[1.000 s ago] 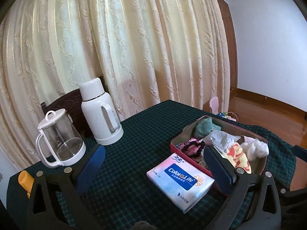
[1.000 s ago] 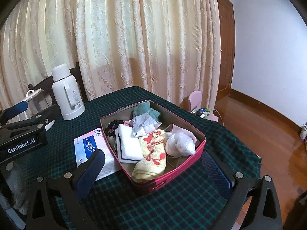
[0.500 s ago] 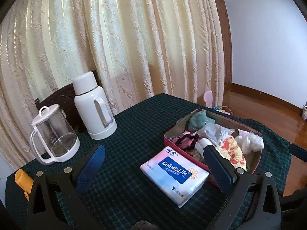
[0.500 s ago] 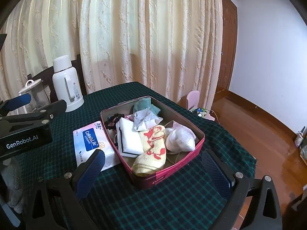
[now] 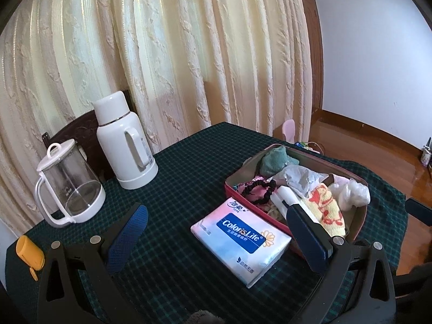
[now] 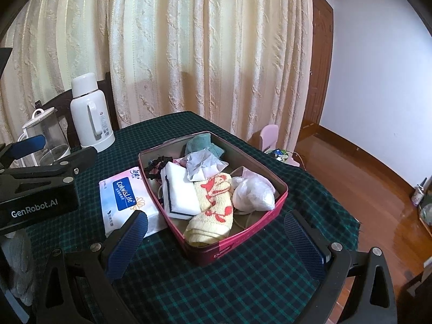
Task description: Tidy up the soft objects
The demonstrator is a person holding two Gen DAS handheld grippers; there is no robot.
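A red tin box on the green checked tablecloth holds soft things: a yellow sock with red marks, a white folded cloth, a teal cloth, a clear plastic bag and a black scrunchie. A ColorisLife tissue pack lies left of the box. My left gripper hangs open above the pack, holding nothing. My right gripper stands open in front of the box, also holding nothing.
A white thermos and a glass kettle stand at the table's back left. A yellow object lies at the left edge. Behind are cream curtains, a dark chair back, a pink stool and wooden floor at right.
Both grippers have drawn back and risen a little, so the box and tissue pack sit lower and farther away in view. Nothing on the table has moved.
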